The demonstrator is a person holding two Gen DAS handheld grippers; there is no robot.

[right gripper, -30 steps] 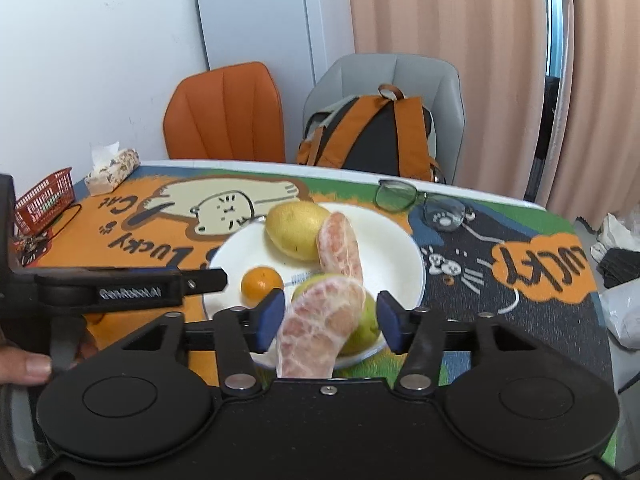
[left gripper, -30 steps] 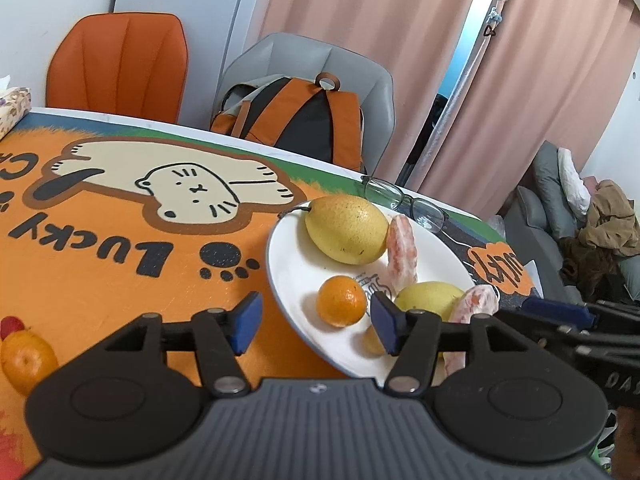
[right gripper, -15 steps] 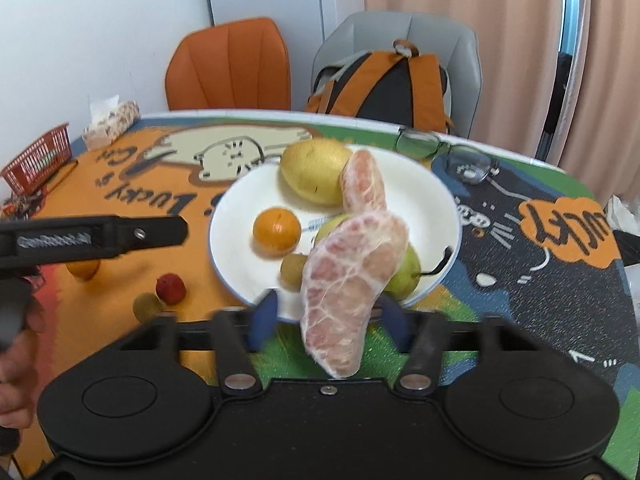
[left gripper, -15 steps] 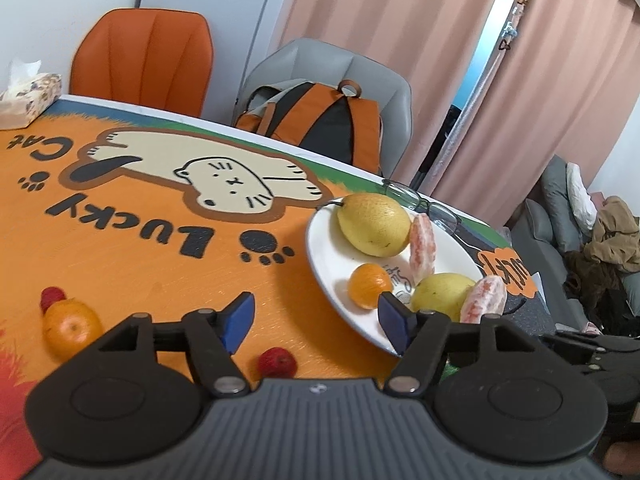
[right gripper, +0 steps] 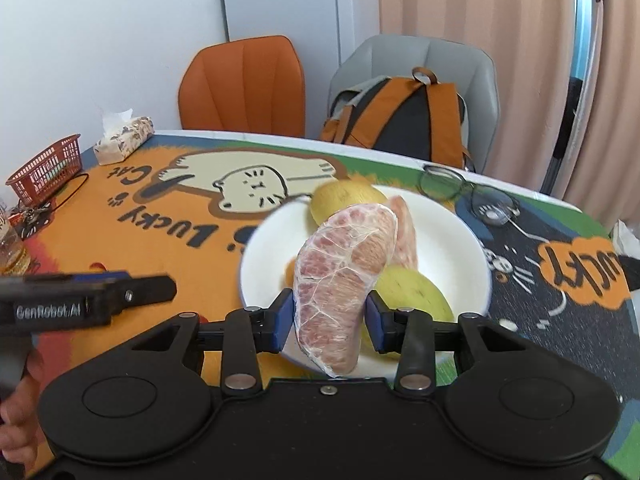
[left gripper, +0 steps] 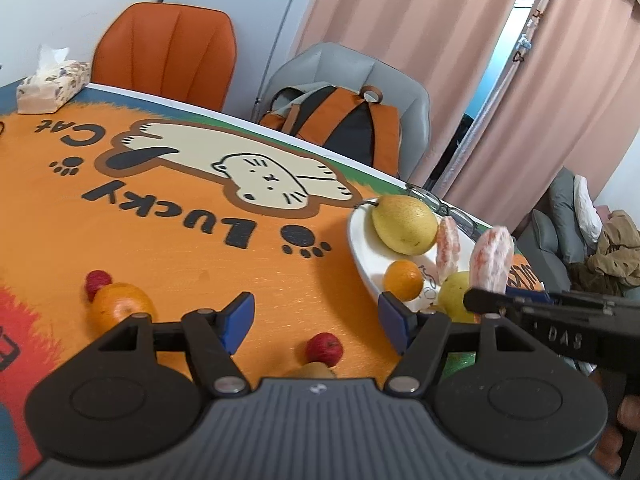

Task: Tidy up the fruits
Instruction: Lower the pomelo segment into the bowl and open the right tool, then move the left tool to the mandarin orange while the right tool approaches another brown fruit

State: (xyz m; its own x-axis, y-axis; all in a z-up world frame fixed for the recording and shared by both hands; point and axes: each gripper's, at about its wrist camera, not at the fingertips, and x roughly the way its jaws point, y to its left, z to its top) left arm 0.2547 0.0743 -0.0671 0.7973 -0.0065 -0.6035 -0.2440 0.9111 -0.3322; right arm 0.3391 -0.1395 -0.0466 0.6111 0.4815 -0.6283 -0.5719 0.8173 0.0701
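Right tool (right gripper: pixel 329 322) now clamps a pomelo segment (right gripper: pixel 344 280), lifted off the plate (right gripper: pixel 452 248); earlier its jaws only straddled it. Left tool (left gripper: pixel 316 318) has widened, empty, nearing a red fruit (left gripper: pixel 324 347) on the tabletop (left gripper: pixel 180 248). Sorting underway.

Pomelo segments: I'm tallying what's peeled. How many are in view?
2. One pomelo segment is gripped in the right gripper above the white plate; the other segment lies on the plate among the whole fruit. More may be hidden behind.
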